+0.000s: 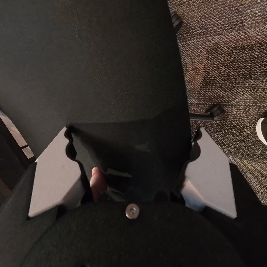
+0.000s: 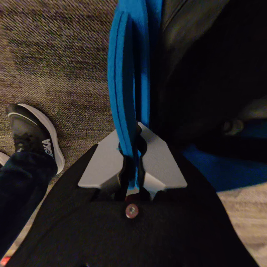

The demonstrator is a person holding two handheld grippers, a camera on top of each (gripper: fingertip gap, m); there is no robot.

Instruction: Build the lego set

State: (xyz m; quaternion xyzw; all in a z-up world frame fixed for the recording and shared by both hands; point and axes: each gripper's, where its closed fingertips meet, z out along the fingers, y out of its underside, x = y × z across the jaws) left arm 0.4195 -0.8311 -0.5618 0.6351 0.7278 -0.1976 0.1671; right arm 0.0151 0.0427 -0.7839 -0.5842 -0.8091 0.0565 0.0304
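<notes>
Right wrist view: right gripper [image 2: 132,145] pointed down at the carpet [image 2: 57,65], its two pale fingers [image 2: 104,163] drawn nearly together on a pair of blue fabric straps [image 2: 122,86] that run up and away from the jaws; what they belong to is out of frame. One dark shoe with a white sole [image 2: 37,135] stands on the carpet to the left, with a dark trouser leg [image 2: 21,180] above it. Left wrist view: left gripper [image 1: 132,144] spread wide, nothing between its fingers [image 1: 57,173]; it sits close over black woven cloth [image 1: 93,72], possibly a bag or chair, cannot tell which. One fingertip of a person's hand [image 1: 98,182] shows low between the jaws. Two black castor wheels [image 1: 215,111] on the carpet to the right, plus one curved white edge at the frame border. Lego set: not visible in either view, so its location is unknown; no bricks, no box, no table. Judgement: the build has not started, and the step in hand looks like fetching something by the straps. To do it well, keep the right grip firm and deep on both straps so neither slides out, lift steadily, and use the free left gripper to steady the load. Frames are dim and motion-blurred.
</notes>
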